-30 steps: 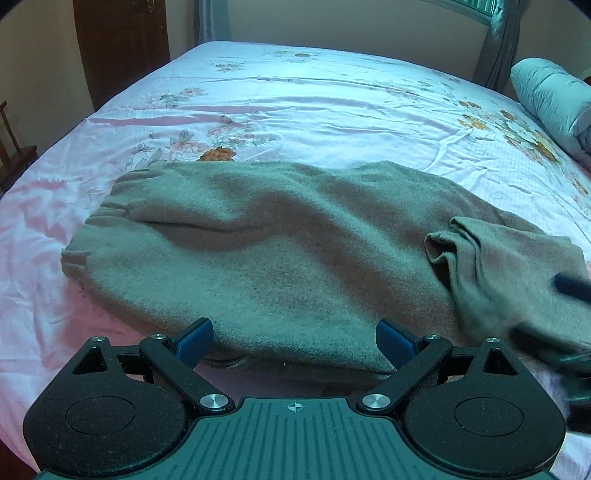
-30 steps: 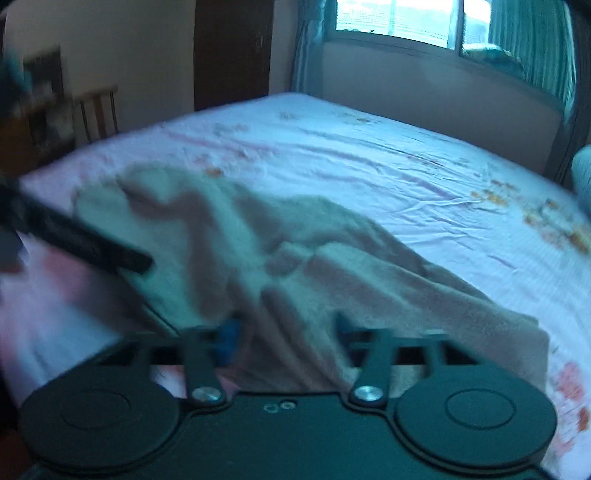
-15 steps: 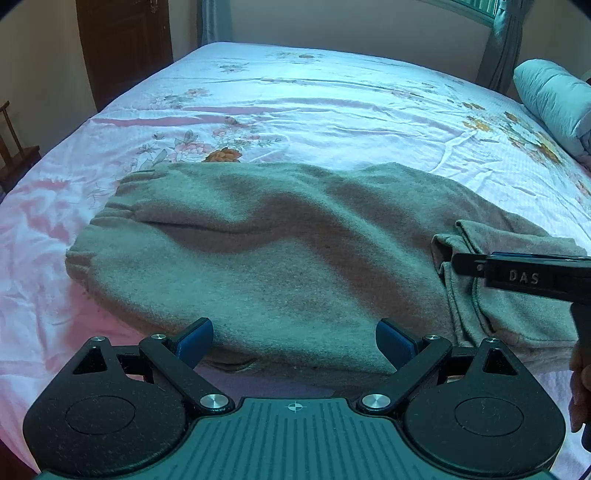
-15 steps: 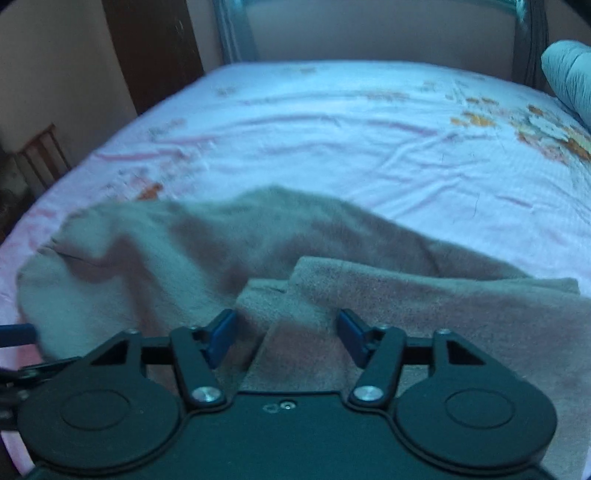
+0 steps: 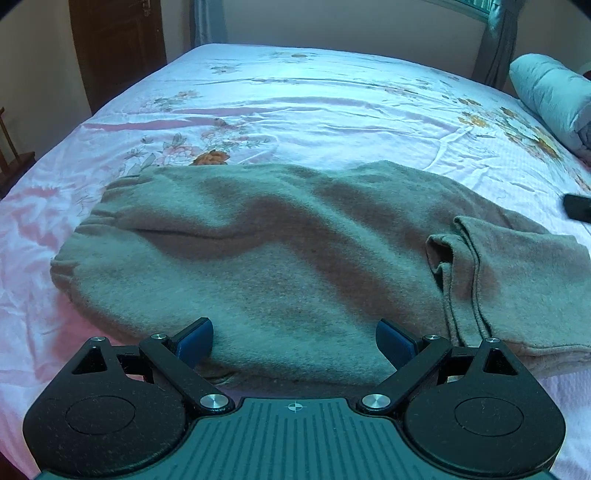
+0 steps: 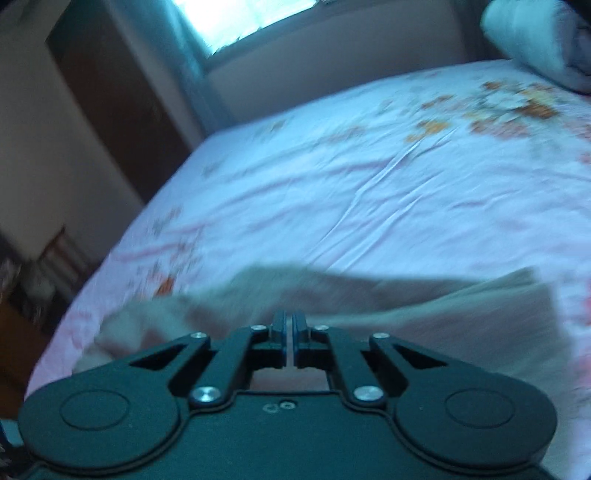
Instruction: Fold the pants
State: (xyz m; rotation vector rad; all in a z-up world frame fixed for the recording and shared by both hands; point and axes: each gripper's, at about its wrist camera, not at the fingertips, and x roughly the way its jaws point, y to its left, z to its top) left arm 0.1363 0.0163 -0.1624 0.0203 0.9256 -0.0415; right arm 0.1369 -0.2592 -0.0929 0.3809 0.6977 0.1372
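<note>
Grey-green fleece pants [image 5: 266,258] lie flat across the bed, waistband at the left, the leg ends folded back over at the right [image 5: 509,273]. My left gripper [image 5: 294,339] is open and empty, low over the pants' near edge. My right gripper [image 6: 289,328] is shut with nothing between its pads, raised above the pants [image 6: 424,325]; this view is blurred. A dark tip of the right gripper [image 5: 577,207] shows at the right edge of the left wrist view.
The bed has a pink floral sheet [image 5: 314,110]. A rolled light-blue quilt [image 5: 550,92] lies at the far right. A dark wooden door [image 5: 118,48] and a chair [image 5: 11,155] stand to the left. A window [image 6: 243,18] is behind the bed.
My right gripper let go of the folded leg end, closed its jaws and lifted away to the right. The left gripper has stayed still and open.
</note>
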